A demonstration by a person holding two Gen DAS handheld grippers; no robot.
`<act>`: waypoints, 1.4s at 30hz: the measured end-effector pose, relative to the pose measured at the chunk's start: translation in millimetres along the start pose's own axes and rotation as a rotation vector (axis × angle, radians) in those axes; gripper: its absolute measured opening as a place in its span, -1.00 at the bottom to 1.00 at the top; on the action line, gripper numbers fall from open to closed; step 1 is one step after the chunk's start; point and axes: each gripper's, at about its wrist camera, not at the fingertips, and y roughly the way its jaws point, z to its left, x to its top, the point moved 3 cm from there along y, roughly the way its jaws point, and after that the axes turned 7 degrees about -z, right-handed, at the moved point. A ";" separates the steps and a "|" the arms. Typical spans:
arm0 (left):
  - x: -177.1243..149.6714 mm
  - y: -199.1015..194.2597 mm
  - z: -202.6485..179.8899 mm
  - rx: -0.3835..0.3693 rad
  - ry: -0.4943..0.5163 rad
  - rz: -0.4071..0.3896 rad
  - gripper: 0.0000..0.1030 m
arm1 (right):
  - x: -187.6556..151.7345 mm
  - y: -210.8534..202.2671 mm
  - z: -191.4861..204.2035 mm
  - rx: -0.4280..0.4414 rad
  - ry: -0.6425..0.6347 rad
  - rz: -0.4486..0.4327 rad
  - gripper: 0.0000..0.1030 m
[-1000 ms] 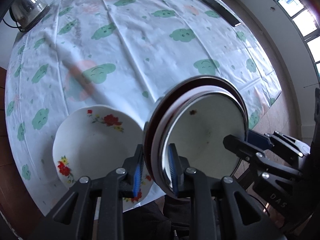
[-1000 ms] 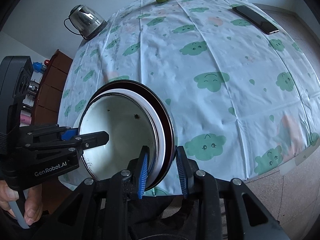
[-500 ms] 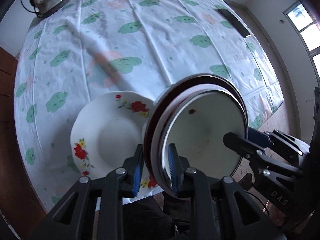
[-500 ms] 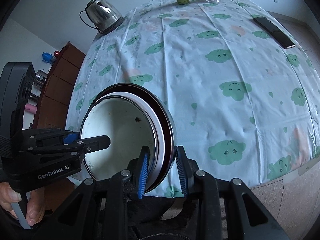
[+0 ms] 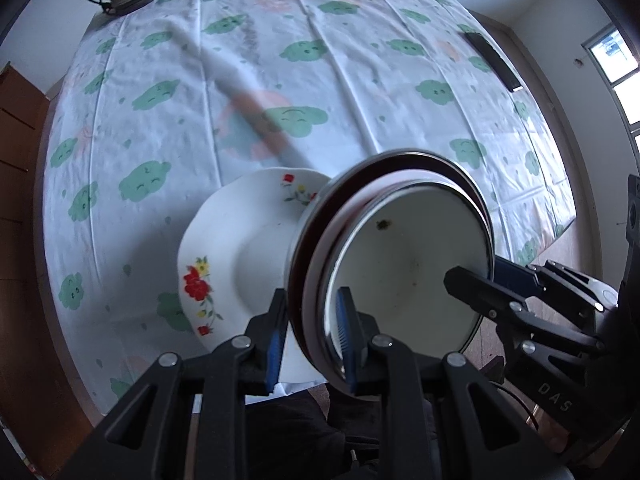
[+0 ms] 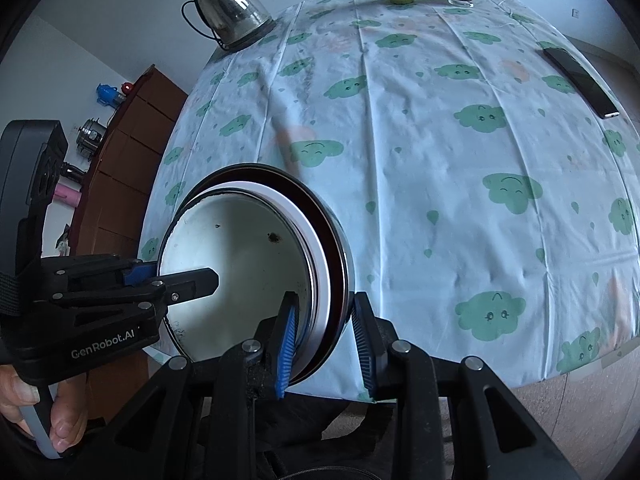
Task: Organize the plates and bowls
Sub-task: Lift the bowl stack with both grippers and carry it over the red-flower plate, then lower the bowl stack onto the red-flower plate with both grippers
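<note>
Carry step: left gripper [image 5: 312, 336] and right gripper [image 6: 326, 340] each clenched on opposite rims of the nested bowl stack [image 5: 400, 264], held above the table edge. Floral plate [image 5: 240, 264] lies at its 9 o'clock (partly beneath). Next, judged: level, lower onto plate.

Nested bowl stack [image 5: 408, 256]: white inner, dark outer, rims tilted, held off the table. Beneath: flowered white plate [image 5: 240, 256], flat at the near table edge.
</note>
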 end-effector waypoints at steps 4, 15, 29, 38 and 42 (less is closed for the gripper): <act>-1.4 0.0 8.9 0.004 -0.018 0.000 -0.58 | 0.5 4.9 7.7 0.004 -0.015 0.011 -0.42; -6.5 1.8 32.5 0.013 -0.061 0.009 -0.58 | 2.7 20.8 27.7 0.013 -0.058 0.046 -0.42; -11.1 5.4 53.5 0.023 -0.114 0.017 -0.58 | 4.1 35.9 45.4 0.028 -0.098 0.083 -0.42; -16.9 14.3 62.7 0.032 -0.144 0.043 -0.59 | 4.6 44.4 50.4 0.042 -0.112 0.101 -0.42; -17.4 15.2 64.3 0.036 -0.151 0.045 -0.59 | 4.3 47.9 51.9 0.042 -0.121 0.111 -0.42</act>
